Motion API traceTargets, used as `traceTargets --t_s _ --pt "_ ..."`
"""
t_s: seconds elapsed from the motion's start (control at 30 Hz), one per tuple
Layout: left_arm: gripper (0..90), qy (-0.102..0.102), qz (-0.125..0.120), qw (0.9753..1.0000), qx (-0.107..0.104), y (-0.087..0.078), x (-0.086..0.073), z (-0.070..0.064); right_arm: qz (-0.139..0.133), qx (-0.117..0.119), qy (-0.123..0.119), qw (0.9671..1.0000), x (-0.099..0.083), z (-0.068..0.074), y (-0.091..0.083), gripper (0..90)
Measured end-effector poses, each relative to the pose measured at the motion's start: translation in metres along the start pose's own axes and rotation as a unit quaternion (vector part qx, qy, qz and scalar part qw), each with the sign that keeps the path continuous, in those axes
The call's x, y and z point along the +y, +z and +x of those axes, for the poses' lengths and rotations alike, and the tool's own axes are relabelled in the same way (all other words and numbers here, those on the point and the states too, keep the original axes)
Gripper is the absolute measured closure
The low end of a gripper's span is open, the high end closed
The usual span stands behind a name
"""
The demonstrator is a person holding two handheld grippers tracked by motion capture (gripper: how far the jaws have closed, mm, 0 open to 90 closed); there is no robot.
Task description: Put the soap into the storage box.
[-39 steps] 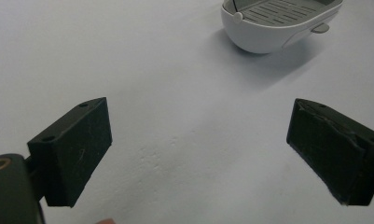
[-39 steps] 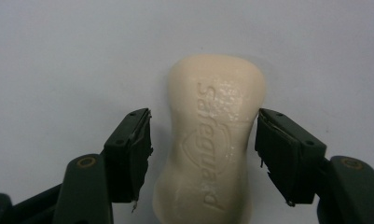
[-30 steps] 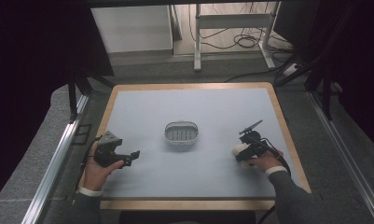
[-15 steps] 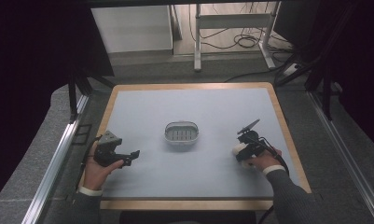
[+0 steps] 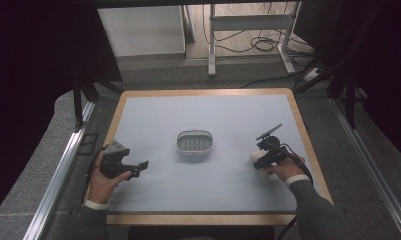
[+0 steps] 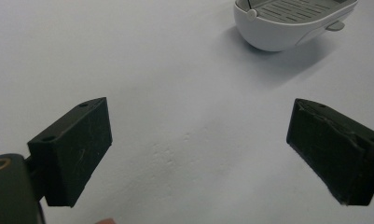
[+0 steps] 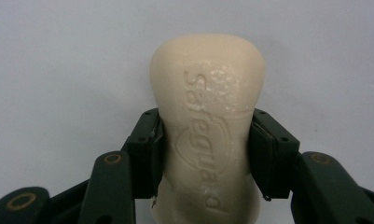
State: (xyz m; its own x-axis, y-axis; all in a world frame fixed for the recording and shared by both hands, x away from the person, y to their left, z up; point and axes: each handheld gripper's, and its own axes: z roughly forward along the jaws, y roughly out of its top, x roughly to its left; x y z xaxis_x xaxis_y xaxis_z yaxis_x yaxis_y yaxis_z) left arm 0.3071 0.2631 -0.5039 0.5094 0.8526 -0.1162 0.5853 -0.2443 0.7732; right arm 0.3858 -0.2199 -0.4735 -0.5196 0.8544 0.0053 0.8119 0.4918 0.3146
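A cream bar of soap (image 7: 208, 126) with raised lettering sits between the jaws of my right gripper (image 7: 205, 154), which is shut on its sides. In the high view that gripper (image 5: 258, 159) is at the table's right with the pale soap (image 5: 256, 158) at its tip. A white soap dish (image 5: 194, 145) with a slatted insert rests at the table's centre. My left gripper (image 5: 140, 167) hovers at the table's left, open with nothing between its jaws. In the left gripper view, the gripper (image 6: 198, 154) has the dish (image 6: 292, 23) ahead to the upper right.
The table (image 5: 153, 200) has a light blue-grey top with a wooden rim. A metal frame and cables (image 5: 258, 42) lie on the floor beyond its far edge. Metal rails (image 5: 58, 170) run along both sides.
My right gripper has drifted slightly left and toward the near edge with the soap in it. The left gripper has barely moved.
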Motion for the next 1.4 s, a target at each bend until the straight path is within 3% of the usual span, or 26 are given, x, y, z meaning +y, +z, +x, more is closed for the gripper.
traceTargets --t_s 0.23,0.73,1.0,1.4 --pt "7.1 0.002 0.003 1.0000 0.001 0.001 -0.001 -0.001 -0.024 0.007 -0.012 0.9996 0.009 0.002 -0.013 49.3" --pt "7.1 0.004 0.010 0.9999 0.004 0.004 -0.002 0.000 -0.030 0.033 -0.050 0.9978 0.037 0.016 -0.019 49.3" --pt "7.1 0.003 0.011 0.9999 0.004 0.005 -0.003 0.000 -0.034 0.047 -0.076 0.9954 0.055 0.025 -0.022 49.3" --pt "7.1 0.008 0.017 0.9998 0.004 0.008 -0.004 -0.001 -0.042 0.067 -0.127 0.9888 0.089 0.053 -0.021 49.3"
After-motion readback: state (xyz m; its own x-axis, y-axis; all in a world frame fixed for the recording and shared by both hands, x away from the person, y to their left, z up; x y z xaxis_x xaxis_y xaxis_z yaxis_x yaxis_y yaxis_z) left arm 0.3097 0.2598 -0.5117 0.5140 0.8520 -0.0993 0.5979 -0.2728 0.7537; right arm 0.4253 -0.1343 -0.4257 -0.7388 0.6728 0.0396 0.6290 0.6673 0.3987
